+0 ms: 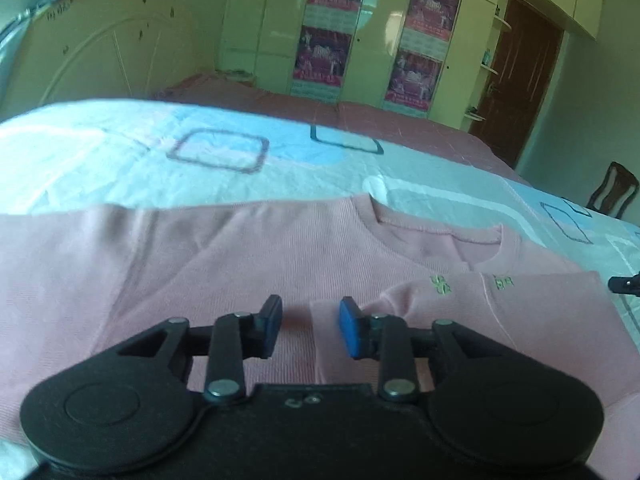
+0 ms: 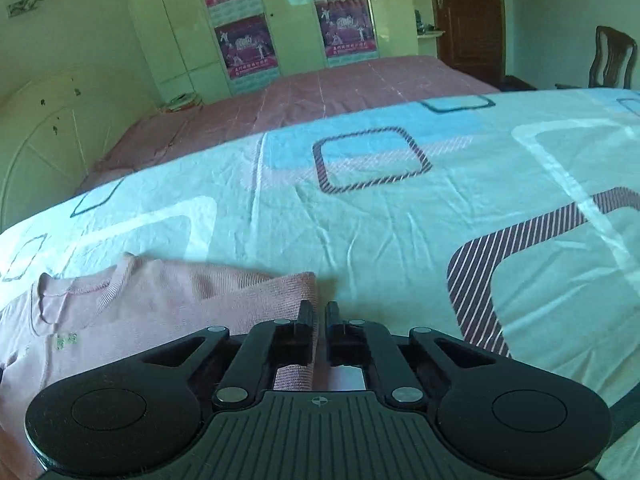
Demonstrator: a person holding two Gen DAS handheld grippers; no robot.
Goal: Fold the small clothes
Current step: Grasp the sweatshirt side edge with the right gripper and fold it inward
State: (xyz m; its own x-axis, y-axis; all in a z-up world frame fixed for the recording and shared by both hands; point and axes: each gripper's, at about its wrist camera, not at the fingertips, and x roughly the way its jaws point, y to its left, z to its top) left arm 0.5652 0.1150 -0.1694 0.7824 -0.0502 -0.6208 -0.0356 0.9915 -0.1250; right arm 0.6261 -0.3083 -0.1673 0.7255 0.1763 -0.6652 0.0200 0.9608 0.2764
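Our right gripper (image 2: 319, 314) clenches the pink top's (image 1: 248, 264) folded edge at six o'clock, our left gripper (image 1: 311, 326) hovers released mid side-fold; next, we lay it flat.

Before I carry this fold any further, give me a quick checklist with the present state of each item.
1. Right hand-held gripper shut on the pink sweater edge: ok.
2. Left hand-held gripper open above the sweater, holding nothing: ok.
3. Folded flap lies on the sweater body: ok.
4. Collar flat and visible: ok.
5. Left side folded in: not ok.
6. Bedsheet smooth under the sweater: cannot tell.
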